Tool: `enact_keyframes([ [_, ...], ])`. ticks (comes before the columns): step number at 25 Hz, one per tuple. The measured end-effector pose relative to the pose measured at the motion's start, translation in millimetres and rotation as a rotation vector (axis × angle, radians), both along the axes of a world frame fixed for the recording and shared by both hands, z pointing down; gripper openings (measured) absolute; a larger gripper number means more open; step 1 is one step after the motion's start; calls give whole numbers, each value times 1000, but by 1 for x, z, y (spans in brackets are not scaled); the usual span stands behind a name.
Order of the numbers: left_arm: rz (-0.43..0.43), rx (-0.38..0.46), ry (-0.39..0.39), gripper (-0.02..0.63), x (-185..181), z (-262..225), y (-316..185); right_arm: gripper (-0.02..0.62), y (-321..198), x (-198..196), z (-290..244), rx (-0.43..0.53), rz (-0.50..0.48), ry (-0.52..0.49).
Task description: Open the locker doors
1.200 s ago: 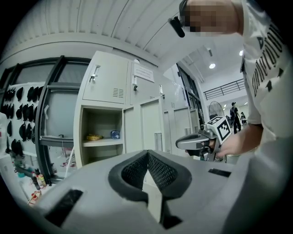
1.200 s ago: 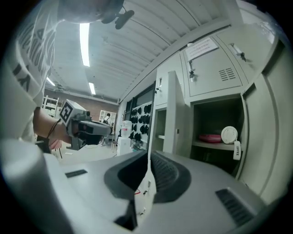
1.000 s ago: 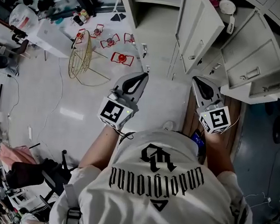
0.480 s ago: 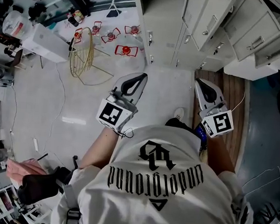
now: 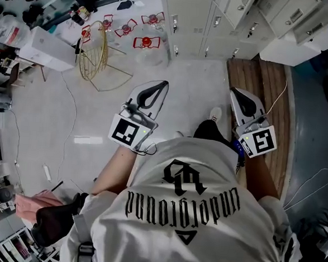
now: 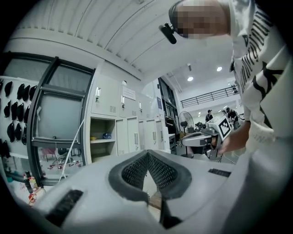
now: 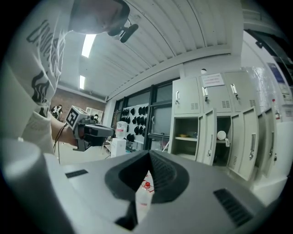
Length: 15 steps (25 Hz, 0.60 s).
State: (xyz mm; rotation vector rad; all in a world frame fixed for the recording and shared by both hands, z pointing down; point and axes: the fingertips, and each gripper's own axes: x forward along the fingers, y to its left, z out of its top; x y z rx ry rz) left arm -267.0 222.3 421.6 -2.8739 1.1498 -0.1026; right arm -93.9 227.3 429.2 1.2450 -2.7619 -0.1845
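Standing well apart from the bank of pale grey metal lockers [image 5: 191, 17] at the head view's top. Holding left gripper [image 5: 165, 84] and right gripper [image 5: 234, 93] level, jaws clenched on nothing. Seeing several open doors [image 7: 209, 137] in the right gripper view. Next, probably: approach 1 shut door, part the jaws, take its handle.

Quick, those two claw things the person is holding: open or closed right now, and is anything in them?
Left gripper: closed, jaws together, holding nothing.
Right gripper: closed, jaws together, holding nothing.
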Motion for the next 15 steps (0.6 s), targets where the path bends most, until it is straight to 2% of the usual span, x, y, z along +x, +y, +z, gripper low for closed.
enact_keyframes([
  [3,11,13,9,6,-7,-1,21,5,24,-3,0,-8,6,14],
  [10,37,44,-35,6,1,-2,53,5,55,4,2,-14,-1,33],
  [15,33,34,-17,6,1,-4,65,5,67,2,2,-6,-14,36],
])
